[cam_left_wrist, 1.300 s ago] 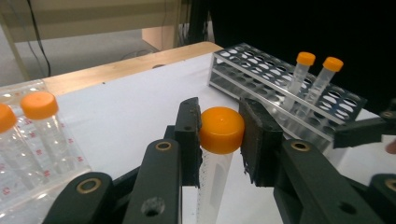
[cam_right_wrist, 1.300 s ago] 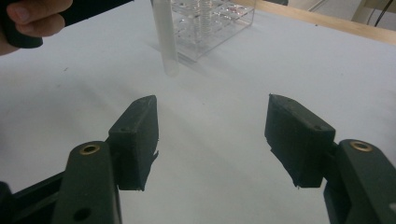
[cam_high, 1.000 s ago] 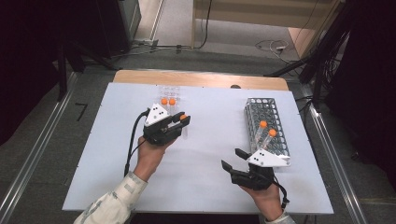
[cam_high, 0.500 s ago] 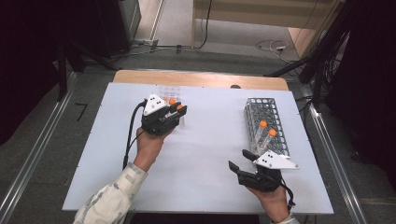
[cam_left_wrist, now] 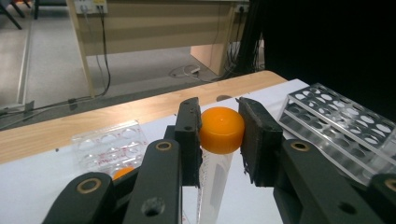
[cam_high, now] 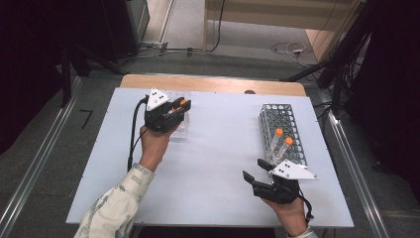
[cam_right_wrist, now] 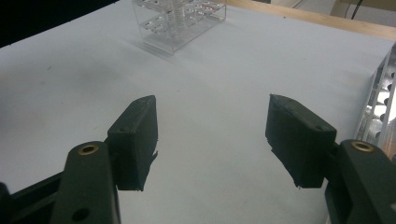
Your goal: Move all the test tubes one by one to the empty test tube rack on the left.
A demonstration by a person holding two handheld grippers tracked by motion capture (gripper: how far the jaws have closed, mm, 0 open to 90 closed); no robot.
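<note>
The left gripper (cam_left_wrist: 219,135) pinched an orange-capped tube (cam_left_wrist: 221,130) by its cap, above the small clear rack (cam_high: 179,123) at ten o'clock on the table (cam_high: 213,148). The right gripper (cam_right_wrist: 212,140), at five o'clock, had its jaws spread, nothing between.

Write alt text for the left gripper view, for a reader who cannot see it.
The left tongs are shut on the orange cap of a clear plastic tube, held upright above the white table. A small clear rack sits behind at left, a larger clear tube rack at right.
</note>
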